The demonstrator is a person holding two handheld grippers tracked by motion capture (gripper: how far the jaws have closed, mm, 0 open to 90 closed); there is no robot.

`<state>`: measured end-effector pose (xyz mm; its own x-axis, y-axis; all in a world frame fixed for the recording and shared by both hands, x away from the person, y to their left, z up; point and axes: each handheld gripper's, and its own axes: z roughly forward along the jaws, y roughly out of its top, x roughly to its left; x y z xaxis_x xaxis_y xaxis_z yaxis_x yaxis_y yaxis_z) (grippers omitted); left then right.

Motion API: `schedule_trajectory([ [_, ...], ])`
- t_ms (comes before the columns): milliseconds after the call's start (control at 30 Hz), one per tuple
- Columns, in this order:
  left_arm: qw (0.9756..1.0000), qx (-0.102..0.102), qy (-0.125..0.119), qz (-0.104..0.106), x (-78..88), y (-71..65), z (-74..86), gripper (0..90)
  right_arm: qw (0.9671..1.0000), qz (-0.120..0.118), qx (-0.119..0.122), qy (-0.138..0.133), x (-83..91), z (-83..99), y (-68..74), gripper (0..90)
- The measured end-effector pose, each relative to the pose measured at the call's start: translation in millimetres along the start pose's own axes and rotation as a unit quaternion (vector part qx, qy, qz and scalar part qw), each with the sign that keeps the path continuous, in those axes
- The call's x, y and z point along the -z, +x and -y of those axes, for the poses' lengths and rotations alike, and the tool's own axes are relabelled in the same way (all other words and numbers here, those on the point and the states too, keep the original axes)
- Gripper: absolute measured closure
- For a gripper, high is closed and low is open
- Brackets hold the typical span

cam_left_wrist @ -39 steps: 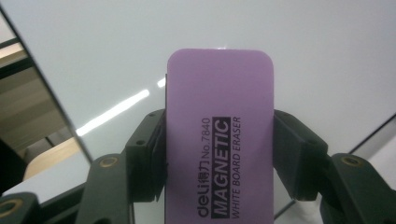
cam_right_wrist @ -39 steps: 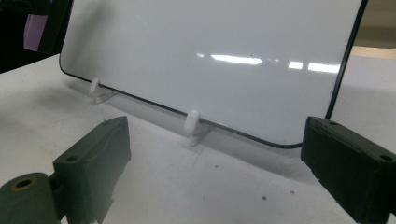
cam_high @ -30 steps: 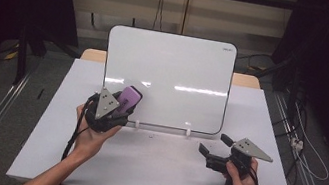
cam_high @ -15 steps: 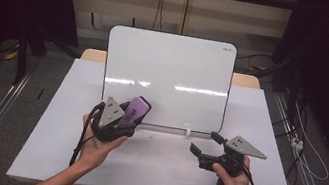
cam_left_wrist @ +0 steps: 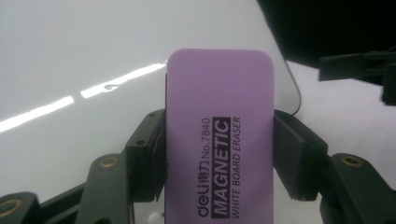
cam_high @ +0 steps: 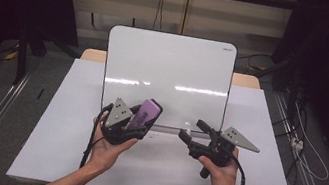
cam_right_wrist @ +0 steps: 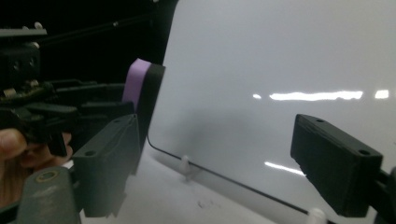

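A purple magnetic whiteboard eraser [cam_high: 147, 112] with a black felt side stands upright in my left gripper [cam_high: 143, 123], whose jaws are shut on its two long edges. In the left gripper view the eraser's [cam_left_wrist: 219, 140] printed label faces the camera. It is held just in front of the lower left part of the upright whiteboard [cam_high: 170, 73]. My right gripper [cam_high: 192, 130] hovers at the board's lower middle. It is open and its jaws have just been closing a little, with nothing between them [cam_right_wrist: 224, 158]. From there the eraser [cam_right_wrist: 140, 86] appears edge-on at the left.
The whiteboard stands on small white feet [cam_right_wrist: 186, 165] on a white table [cam_high: 55, 155]. Dark curtains, cables and a floor rail surround the table.
My left hand has carried the eraser rightward, toward the board's lower middle. My right hand has moved left and a little up, toward the board.
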<state>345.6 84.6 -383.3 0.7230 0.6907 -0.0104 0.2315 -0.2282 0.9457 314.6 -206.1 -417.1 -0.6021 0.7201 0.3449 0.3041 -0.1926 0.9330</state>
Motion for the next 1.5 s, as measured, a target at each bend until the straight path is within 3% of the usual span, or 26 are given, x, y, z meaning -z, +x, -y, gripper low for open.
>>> schedule_trajectory([
  [100,1.0,0.003,-0.002,0.008,-3.3,-2.9,-1.0,41.2,0.9998,-0.014,-0.006,-0.016,-8.4,-0.7,7.1,19.7],
  [233,0.9996,0.023,-0.003,0.018,-6.8,-7.5,-0.4,41.2,0.9991,-0.024,-0.017,-0.03,-17.0,-1.3,13.9,20.7],
  [433,0.9995,0.018,-0.005,0.025,-9.6,-15.3,-1.1,41.2,0.9976,-0.035,-0.029,-0.052,-26.2,-2.8,22.1,32.0],
  [533,0.9995,0.013,-0.003,0.028,-12.3,-17.7,-1.4,41.2,0.9962,-0.042,-0.049,-0.06,-31.4,-2.0,23.4,37.4],
  [767,0.9995,0.009,-0.002,0.03,-13.7,-19.5,-0.6,41.2,0.9931,-0.048,-0.083,-0.067,-37.4,-0.1,23.0,49.9],
  [1000,0.9995,0.009,-0.006,0.029,-15.3,-19.8,-1.5,41.2,0.9916,-0.057,-0.098,-0.061,-40.7,3.7,23.9,58.2],
  [1133,0.9995,0.01,-0.011,0.027,-15.7,-20.7,-2.2,41.2,0.9888,-0.061,-0.118,-0.068,-41.1,2.8,22.0,63.7],
  [1333,0.9995,0.015,-0.009,0.027,-18.6,-21.2,-0.7,41.2,0.9898,-0.058,-0.112,-0.066,-40.7,4.0,21.1,64.0],
  [1400,0.9996,0.009,-0.008,0.027,-20.0,-21.4,-0.1,41.2,0.99,-0.055,-0.112,-0.067,-41.0,4.2,20.4,64.4],
  [1500,0.9993,0.014,-0.01,0.033,-21.6,-21.4,1.8,41.0,0.9925,-0.044,-0.094,-0.065,-39.1,4.4,21.8,65.6],
])
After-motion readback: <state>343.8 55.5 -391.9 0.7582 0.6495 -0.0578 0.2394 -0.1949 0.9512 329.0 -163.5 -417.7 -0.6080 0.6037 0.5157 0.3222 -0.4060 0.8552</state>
